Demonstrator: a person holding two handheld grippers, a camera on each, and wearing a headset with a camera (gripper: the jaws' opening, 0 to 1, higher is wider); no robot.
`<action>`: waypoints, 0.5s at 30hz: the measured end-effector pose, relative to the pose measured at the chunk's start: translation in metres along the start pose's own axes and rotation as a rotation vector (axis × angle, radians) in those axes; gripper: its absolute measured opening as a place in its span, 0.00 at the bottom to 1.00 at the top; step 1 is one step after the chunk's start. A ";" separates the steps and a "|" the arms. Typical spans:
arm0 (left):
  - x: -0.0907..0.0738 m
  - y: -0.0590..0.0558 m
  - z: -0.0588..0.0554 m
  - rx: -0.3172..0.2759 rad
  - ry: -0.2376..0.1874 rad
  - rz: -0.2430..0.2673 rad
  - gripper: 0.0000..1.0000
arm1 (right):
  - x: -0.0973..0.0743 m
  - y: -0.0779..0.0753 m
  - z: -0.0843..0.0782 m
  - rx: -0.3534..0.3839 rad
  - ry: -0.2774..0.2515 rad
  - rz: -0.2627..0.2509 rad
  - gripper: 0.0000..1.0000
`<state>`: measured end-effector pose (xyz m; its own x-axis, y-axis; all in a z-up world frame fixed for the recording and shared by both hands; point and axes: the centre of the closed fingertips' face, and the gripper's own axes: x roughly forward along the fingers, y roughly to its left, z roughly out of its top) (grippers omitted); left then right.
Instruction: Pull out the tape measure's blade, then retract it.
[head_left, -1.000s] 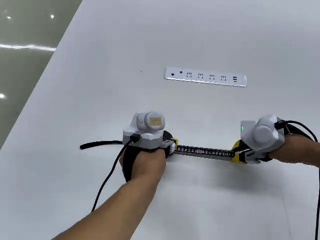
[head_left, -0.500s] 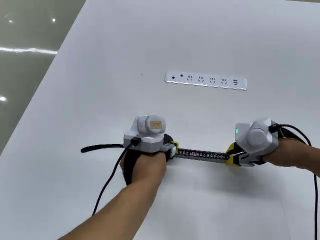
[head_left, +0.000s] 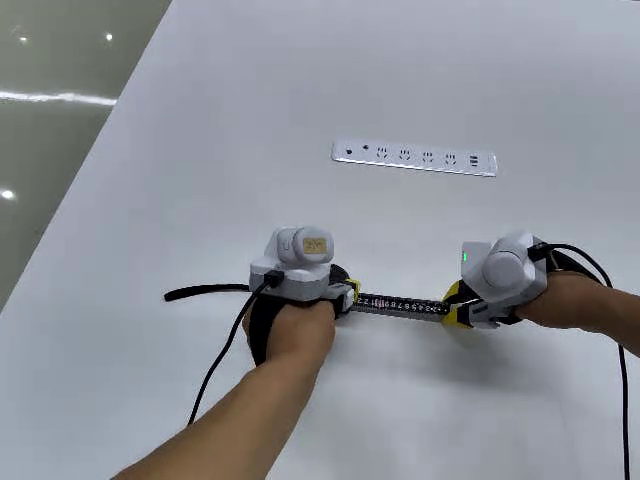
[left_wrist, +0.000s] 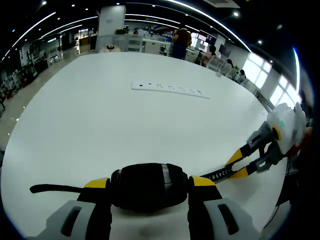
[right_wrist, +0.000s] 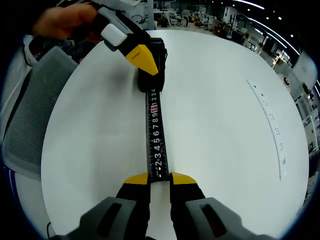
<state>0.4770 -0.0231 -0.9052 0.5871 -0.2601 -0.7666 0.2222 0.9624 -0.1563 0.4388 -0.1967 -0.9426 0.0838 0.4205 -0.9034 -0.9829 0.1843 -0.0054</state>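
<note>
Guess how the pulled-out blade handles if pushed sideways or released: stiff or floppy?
The blade runs straight from the case to the right gripper, so probably stiff lengthwise at this short span. Thin strip, so a sideways push would likely flex or buckle it. Released, it may snap back into the case the left gripper holds.

Left tongs (left_wrist: 150, 182) and right tongs (right_wrist: 160, 177): white rounded housings, yellow-tipped jaws, trailing black cables (head_left: 212, 365)

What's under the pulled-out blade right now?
Only bare white table shows beneath the blade. The blade's tip is hidden in the right claw, and its other end runs into the case gripped by the left claw.
</note>
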 end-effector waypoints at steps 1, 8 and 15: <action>0.000 0.000 0.000 0.000 0.000 0.000 0.59 | 0.000 0.000 0.001 0.001 -0.001 0.000 0.14; 0.000 0.000 0.000 0.001 0.000 -0.002 0.59 | 0.001 0.001 0.008 -0.001 -0.006 0.004 0.14; 0.000 0.000 0.000 0.001 -0.002 -0.001 0.59 | 0.003 0.002 0.012 0.007 -0.015 -0.002 0.14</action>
<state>0.4768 -0.0228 -0.9054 0.5884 -0.2609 -0.7653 0.2235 0.9621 -0.1562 0.4392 -0.1844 -0.9406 0.0884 0.4333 -0.8969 -0.9815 0.1912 -0.0044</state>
